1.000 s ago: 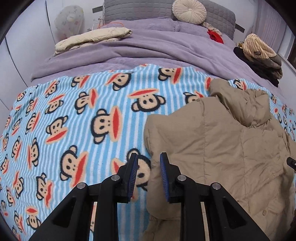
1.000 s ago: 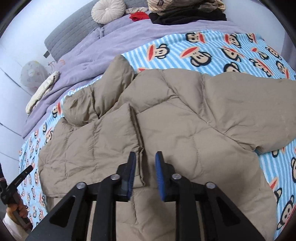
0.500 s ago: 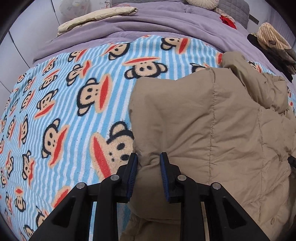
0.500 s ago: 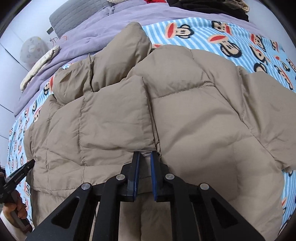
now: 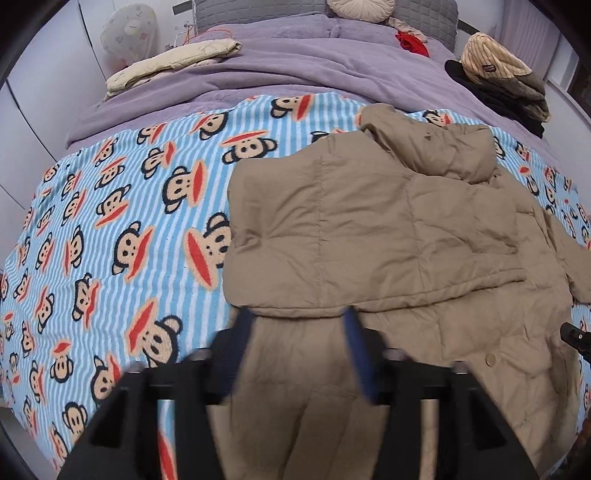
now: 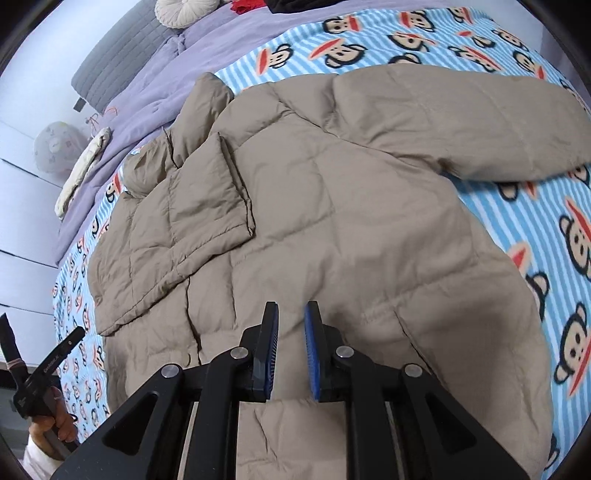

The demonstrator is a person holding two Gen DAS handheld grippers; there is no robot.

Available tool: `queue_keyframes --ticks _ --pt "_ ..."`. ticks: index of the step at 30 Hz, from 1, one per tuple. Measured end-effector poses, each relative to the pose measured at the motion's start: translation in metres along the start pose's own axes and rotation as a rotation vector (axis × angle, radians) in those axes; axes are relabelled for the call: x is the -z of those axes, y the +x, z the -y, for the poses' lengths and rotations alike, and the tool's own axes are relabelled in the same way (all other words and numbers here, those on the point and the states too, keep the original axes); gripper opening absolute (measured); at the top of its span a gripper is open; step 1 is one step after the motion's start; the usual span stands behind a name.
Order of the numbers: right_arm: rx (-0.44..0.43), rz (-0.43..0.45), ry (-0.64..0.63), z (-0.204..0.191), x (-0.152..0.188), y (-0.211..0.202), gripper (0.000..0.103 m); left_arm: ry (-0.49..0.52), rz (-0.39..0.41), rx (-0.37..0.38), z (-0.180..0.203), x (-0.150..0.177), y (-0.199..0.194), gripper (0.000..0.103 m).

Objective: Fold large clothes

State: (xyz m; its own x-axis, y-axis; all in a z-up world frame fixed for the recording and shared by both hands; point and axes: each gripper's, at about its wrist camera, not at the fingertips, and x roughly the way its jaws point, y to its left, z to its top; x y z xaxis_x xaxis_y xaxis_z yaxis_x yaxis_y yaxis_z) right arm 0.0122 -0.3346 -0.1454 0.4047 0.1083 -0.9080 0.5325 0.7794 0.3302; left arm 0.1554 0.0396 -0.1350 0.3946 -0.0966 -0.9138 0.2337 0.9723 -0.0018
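Note:
A tan quilted puffer jacket (image 5: 388,236) lies on a blue striped monkey-print blanket (image 5: 122,229). Its left sleeve is folded across the body; the right sleeve (image 6: 461,110) stretches out to the side. My left gripper (image 5: 295,332) is open wide and blurred, just above the jacket near the folded sleeve's edge, holding nothing. My right gripper (image 6: 290,332) is open and empty over the jacket's lower body (image 6: 332,229). The left gripper also shows at the lower left of the right wrist view (image 6: 55,358).
A purple duvet (image 5: 295,70) covers the far half of the bed. A folded cream cloth (image 5: 170,62), a round cushion (image 5: 362,7), a red item (image 5: 412,40) and a pile of clothes (image 5: 506,81) lie there. A white wall (image 6: 22,206) runs along the left.
Both grippers have pulled back and up from the jacket. The left gripper has opened wider. The right gripper, nearly shut at the sleeve edge, has opened; the sleeve lies folded on the body.

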Motion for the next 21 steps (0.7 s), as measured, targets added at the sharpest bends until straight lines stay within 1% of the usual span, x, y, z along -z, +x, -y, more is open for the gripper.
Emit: queue_keyframes --ticks 1,2,4,5,7,9,14,18,21 --pt "-0.008 0.002 0.017 0.004 0.003 -0.006 0.022 0.005 0.024 -0.004 0.007 0.004 -0.008 0.097" --pt "-0.018 0.006 0.034 0.009 0.007 -0.012 0.025 0.024 0.039 -0.004 0.015 0.006 -0.016 0.097" --pt "-0.032 0.019 0.063 0.018 0.011 -0.024 0.043 0.064 0.032 -0.012 0.032 0.010 -0.025 0.097" --pt "-0.038 0.031 0.075 0.023 0.013 -0.032 0.045 0.073 0.028 -0.009 0.039 0.011 -0.029 0.097" --pt "-0.049 0.050 0.093 0.033 0.014 -0.043 0.046 0.081 0.021 0.014 0.053 0.012 -0.036 0.097" --pt "-0.064 0.065 0.119 0.046 0.013 -0.055 0.047 0.091 0.020 0.021 0.069 0.013 -0.042 0.097" --pt "-0.079 0.109 0.193 0.090 0.002 -0.081 0.060 0.112 0.006 0.045 0.114 0.013 -0.049 0.097" --pt "-0.098 0.148 0.274 0.131 -0.014 -0.097 0.075 0.141 -0.019 0.055 0.152 0.013 -0.045 0.097" --pt "-0.125 0.174 0.343 0.167 -0.031 -0.109 0.076 0.147 -0.043 0.074 0.178 0.013 -0.043 0.097"
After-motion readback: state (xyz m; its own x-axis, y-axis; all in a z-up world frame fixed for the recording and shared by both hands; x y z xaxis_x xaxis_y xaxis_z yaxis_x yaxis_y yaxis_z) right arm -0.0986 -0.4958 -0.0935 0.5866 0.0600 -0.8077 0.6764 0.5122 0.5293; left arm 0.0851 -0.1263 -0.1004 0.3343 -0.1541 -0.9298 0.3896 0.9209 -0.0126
